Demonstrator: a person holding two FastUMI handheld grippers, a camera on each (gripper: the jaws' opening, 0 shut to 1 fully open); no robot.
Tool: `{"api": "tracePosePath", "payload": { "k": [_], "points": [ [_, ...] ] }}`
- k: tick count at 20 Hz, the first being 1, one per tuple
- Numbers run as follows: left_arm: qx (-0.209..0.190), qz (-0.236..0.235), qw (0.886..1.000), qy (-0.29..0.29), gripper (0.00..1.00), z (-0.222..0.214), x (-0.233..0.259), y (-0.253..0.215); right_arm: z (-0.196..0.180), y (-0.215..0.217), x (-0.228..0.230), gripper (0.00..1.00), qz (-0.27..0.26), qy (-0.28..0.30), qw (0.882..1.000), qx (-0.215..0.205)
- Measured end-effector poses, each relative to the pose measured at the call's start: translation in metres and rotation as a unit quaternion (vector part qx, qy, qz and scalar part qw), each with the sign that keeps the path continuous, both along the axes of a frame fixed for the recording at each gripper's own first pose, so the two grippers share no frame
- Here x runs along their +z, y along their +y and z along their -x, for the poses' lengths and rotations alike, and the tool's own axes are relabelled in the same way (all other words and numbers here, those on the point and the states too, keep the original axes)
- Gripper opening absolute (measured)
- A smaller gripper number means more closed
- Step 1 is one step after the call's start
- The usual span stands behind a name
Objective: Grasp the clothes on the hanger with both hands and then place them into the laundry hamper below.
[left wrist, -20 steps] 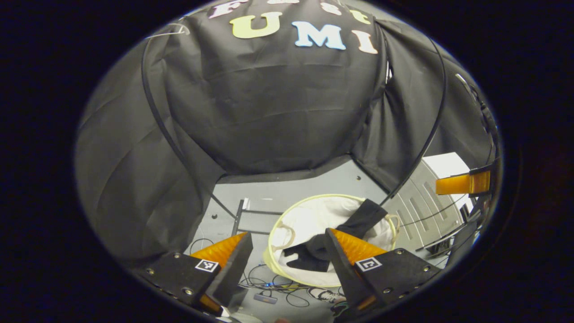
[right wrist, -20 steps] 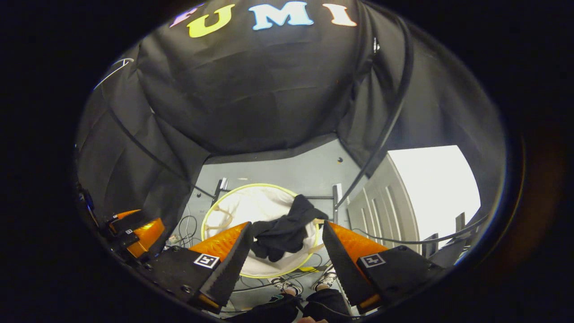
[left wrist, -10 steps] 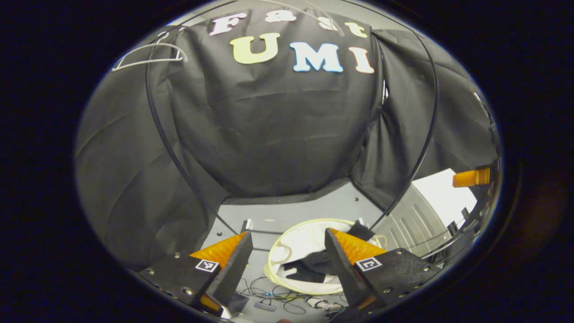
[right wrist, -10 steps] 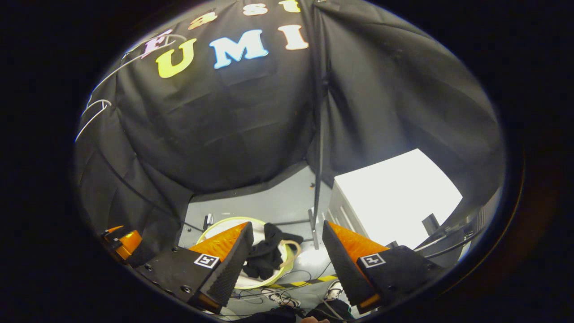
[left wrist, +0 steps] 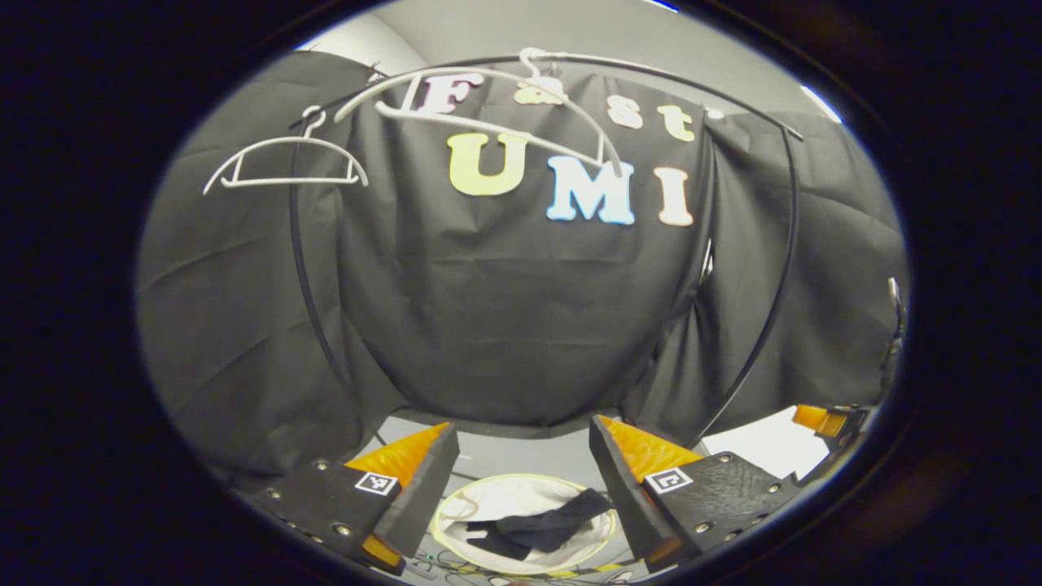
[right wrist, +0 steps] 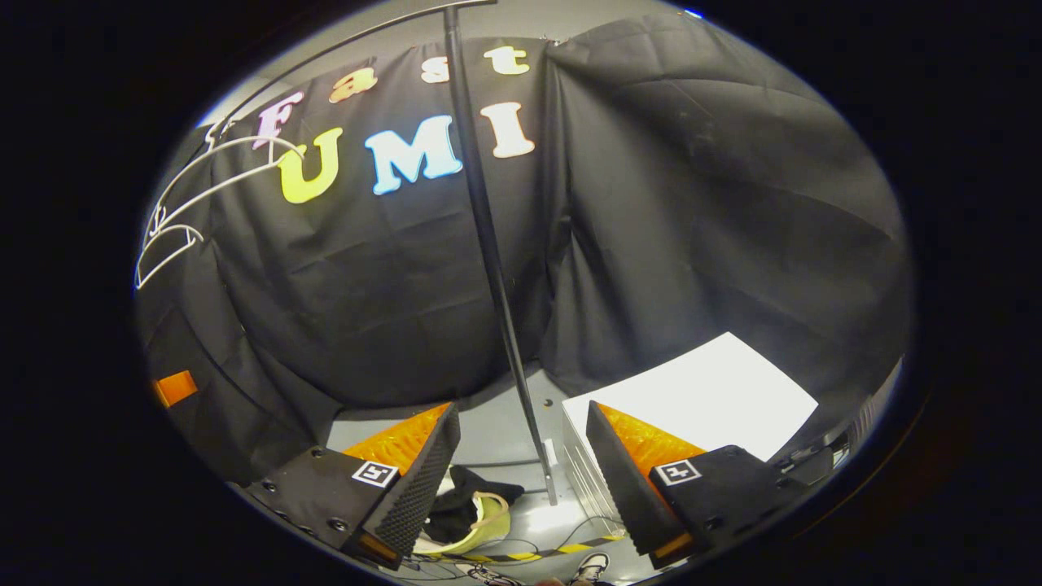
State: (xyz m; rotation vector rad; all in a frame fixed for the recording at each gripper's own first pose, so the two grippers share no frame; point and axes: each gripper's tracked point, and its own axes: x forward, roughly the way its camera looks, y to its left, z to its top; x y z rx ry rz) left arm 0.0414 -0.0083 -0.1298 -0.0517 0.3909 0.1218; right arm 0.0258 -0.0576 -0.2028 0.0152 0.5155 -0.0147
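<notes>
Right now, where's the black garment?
In the left gripper view, the black garment lies in the round white laundry hamper, low between the hand-held gripper's fingers.

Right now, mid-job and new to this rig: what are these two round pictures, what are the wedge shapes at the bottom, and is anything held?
Each picture comes from a camera riding on a hand-held two-finger gripper, looking forward along its fingers. The wedges at the bottom of the left gripper view are the left gripper; those in the right gripper view are the right gripper. Both stand open with nothing between the fingers. Below, on the floor, sits the laundry hamper, with the dark clothes lying in it, partly draped over its rim. Up on the rail hang two bare white hangers. A white cabinet stands to the right.
</notes>
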Motion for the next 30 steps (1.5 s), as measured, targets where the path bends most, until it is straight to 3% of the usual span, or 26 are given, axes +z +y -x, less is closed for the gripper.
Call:
{"api": "tracePosePath", "payload": {
  "k": [4, 5, 7, 8, 9, 10, 12, 17, 20, 21, 22, 23, 25, 30],
  "points": [
    [0.021, -0.019, 0.999, -0.026, 0.94, 0.007, 0.027, -0.017, -0.002, -0.017, 0.016, 0.98, -0.026, -0.019, 0.999, 0.009],
    [0.024, -0.021, 0.999, -0.031, 0.94, 0.009, 0.029, -0.023, -0.003, -0.020, 0.019, 0.94, -0.035, -0.021, 0.999, 0.012],
    [0.027, -0.032, 0.998, -0.039, 0.94, 0.016, 0.038, -0.033, -0.003, -0.028, 0.024, 1.00, -0.051, -0.027, 0.998, 0.018],
    [0.032, -0.041, 0.998, -0.042, 0.94, 0.021, 0.043, -0.036, -0.002, -0.030, 0.027, 0.94, -0.056, -0.034, 0.998, 0.025],
    [0.038, -0.047, 0.997, -0.045, 0.94, 0.025, 0.048, -0.039, -0.002, -0.031, 0.030, 0.94, -0.058, -0.039, 0.997, 0.033],
    [0.042, -0.050, 0.997, -0.048, 0.94, 0.029, 0.053, -0.045, 0.000, -0.031, 0.031, 0.98, -0.059, -0.045, 0.996, 0.041],
    [0.052, -0.047, 0.996, -0.058, 0.94, 0.035, 0.067, -0.055, -0.001, -0.027, 0.043, 0.94, -0.062, -0.065, 0.994, 0.060],
    [0.084, -0.063, 0.991, -0.087, 0.94, 0.048, 0.113, -0.061, -0.004, -0.011, 0.087, 0.98, -0.094, -0.123, 0.985, 0.082],
    [0.080, -0.062, 0.987, -0.129, 0.94, 0.050, 0.142, -0.071, -0.010, -0.005, 0.118, 0.93, -0.095, -0.158, 0.979, 0.085],
    [0.078, -0.060, 0.985, -0.145, 0.94, 0.056, 0.152, -0.071, -0.011, -0.004, 0.130, 0.98, -0.091, -0.175, 0.977, 0.084],
    [0.075, -0.058, 0.983, -0.158, 0.94, 0.059, 0.165, -0.072, -0.010, -0.004, 0.142, 0.93, -0.086, -0.191, 0.974, 0.084],
    [0.072, -0.055, 0.981, -0.169, 0.94, 0.061, 0.177, -0.072, -0.012, -0.002, 0.151, 1.00, -0.082, -0.203, 0.972, 0.082],
    [0.067, -0.044, 0.978, -0.193, 0.94, 0.068, 0.194, -0.069, -0.008, 0.004, 0.168, 0.93, -0.078, -0.222, 0.968, 0.083],
    [0.056, -0.021, 0.966, -0.250, 0.94, 0.071, 0.230, -0.051, 0.006, 0.023, 0.206, 0.92, -0.060, -0.266, 0.958, 0.091]
  ]
}}
